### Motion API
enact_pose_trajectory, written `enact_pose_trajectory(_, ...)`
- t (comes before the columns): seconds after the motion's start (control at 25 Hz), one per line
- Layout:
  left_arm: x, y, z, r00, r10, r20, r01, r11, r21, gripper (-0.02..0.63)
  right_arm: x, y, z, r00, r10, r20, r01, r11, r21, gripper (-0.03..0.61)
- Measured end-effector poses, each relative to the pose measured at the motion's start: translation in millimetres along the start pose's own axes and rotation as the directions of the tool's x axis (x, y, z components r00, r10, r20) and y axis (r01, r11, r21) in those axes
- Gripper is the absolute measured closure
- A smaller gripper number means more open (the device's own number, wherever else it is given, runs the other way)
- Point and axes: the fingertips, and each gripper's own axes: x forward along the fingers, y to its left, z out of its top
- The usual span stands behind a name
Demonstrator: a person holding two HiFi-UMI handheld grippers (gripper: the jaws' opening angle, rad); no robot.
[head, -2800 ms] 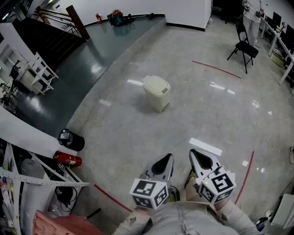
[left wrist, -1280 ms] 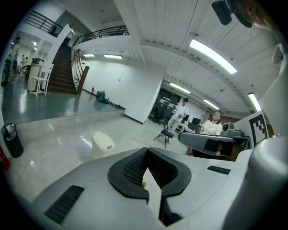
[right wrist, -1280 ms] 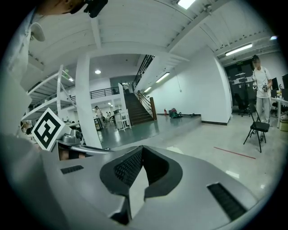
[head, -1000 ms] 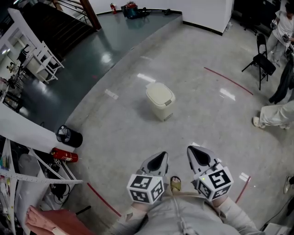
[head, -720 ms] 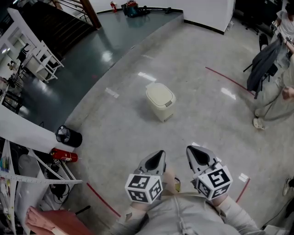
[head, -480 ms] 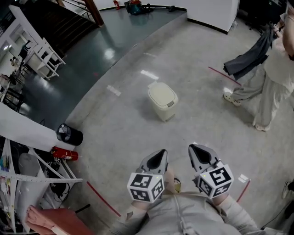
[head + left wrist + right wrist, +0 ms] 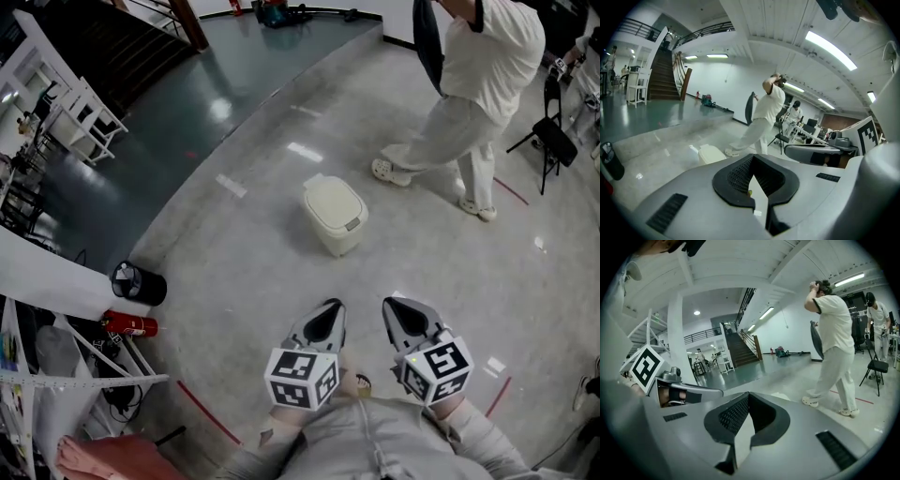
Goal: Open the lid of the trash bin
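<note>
A cream trash bin (image 7: 333, 214) stands on the grey floor with its lid down, well ahead of both grippers. In the left gripper view the trash bin (image 7: 709, 153) shows just over the jaws, at a distance. My left gripper (image 7: 329, 312) and right gripper (image 7: 397, 311) are held side by side close to the body, both pointing towards the bin. Each one's jaws meet at the tip with nothing between them, as the left gripper (image 7: 752, 159) and right gripper (image 7: 747, 398) show in their own views.
A person in white (image 7: 473, 89) walks just beyond the bin, to its right. A black chair (image 7: 553, 141) stands at the far right. A black can (image 7: 139, 282) and a red fire extinguisher (image 7: 131, 325) lie at the left by a rack. Red tape (image 7: 212, 410) marks the floor.
The person in white has walked from the right edge to just behind the bin. The bin sits slightly nearer in the view. Both grippers stay shut, side by side.
</note>
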Motion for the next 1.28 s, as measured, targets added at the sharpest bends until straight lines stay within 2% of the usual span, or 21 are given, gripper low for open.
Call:
enact_pose_trajectory(0.32, 51, 53, 38, 0.999, -0.002, -0.034, 0.002, 1.000, 0.021, 0.611, 74, -19, 23, 0.999, -0.005, -0.038, 0.004, 1.000, -0.007, 0.574)
enact_pose_trajectory(0.8, 141, 134, 78, 0.992, -0.055, -0.112, 0.060, 0.998, 0.035, 0.611, 198, -65, 52, 0.993, -0.044, -0.107, 0.046, 0.999, 0.020, 0.575)
enact_pose_trajectory(1.08, 194, 174, 74, 0.980, -0.094, -0.173, 0.103, 0.994, 0.045, 0.611, 259, -97, 39, 0.983, -0.082, -0.162, 0.089, 0.995, 0.040, 0.575)
enact_pose_trajectory(1.28, 226, 192, 54, 0.969, -0.111, -0.223, 0.123, 0.992, 0.039, 0.611, 289, -121, 3, 0.965, -0.102, -0.243, 0.114, 0.993, 0.035, 0.574)
